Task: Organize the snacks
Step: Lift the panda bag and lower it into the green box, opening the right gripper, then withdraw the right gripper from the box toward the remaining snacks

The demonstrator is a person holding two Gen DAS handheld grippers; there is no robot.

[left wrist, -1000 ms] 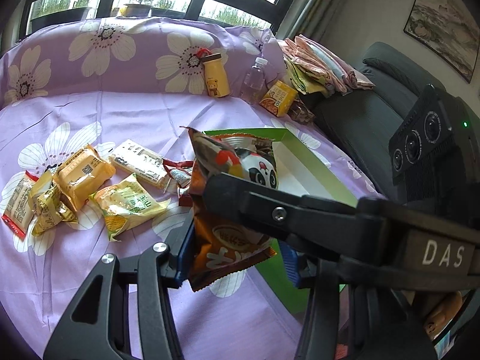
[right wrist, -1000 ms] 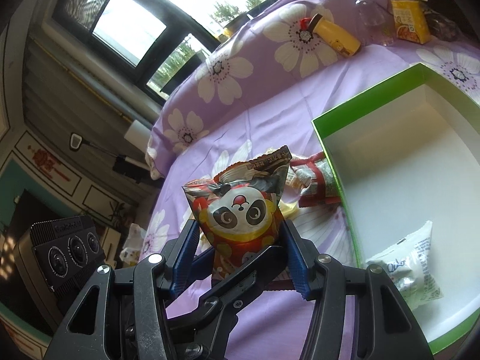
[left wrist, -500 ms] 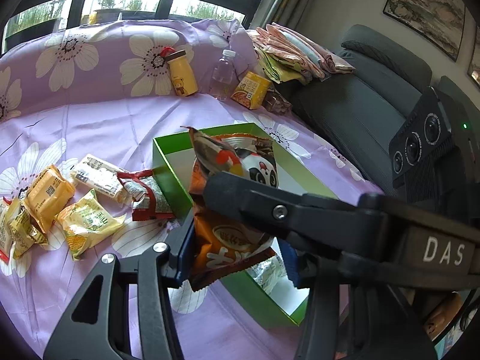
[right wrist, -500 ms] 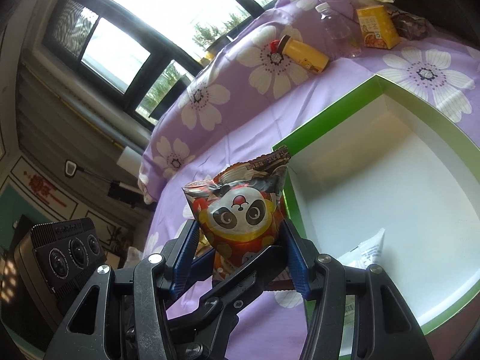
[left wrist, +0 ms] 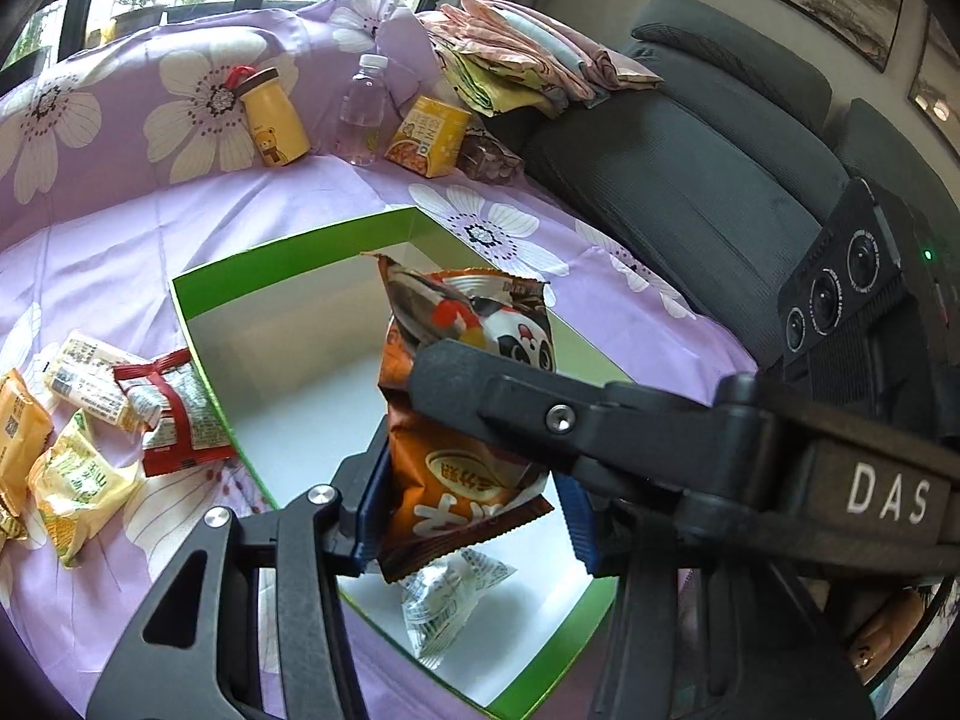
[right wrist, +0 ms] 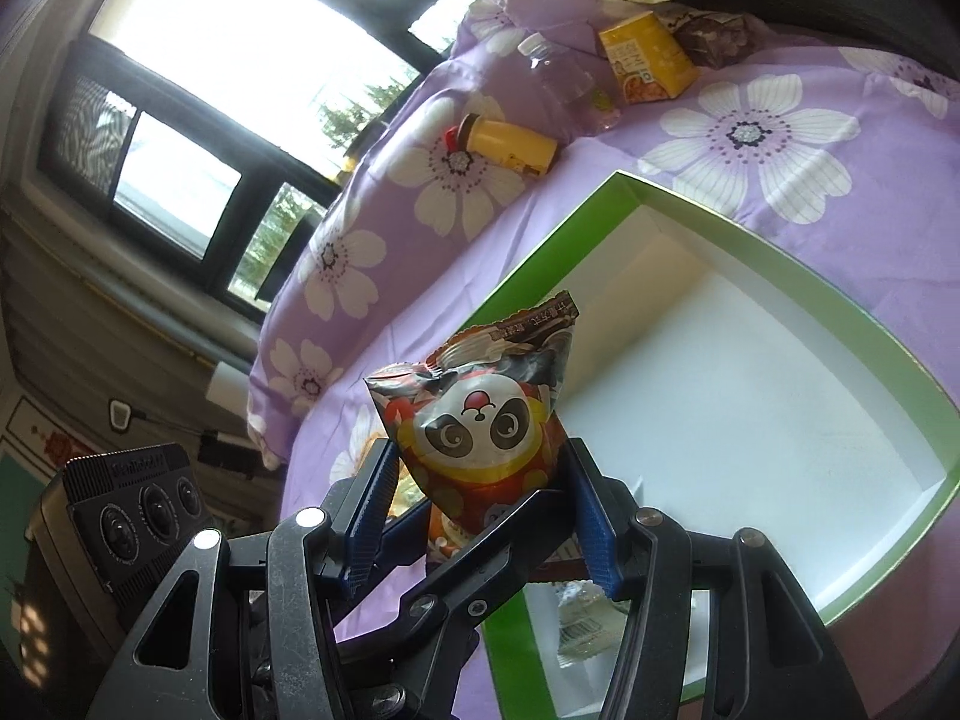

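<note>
Both grippers, left and right, clamp one panda snack bag above a green box (one white packet inside).

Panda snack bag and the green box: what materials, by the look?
Panda snack bag: probably glossy plastic or foil film; it shows crinkles, glare and a serrated sealed edge. Green box: likely coated cardboard; thin straight walls, sharp folded corners, matte white inside.

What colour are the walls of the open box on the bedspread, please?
The box has bright green walls and a white floor, clearest in the right wrist view.
</note>
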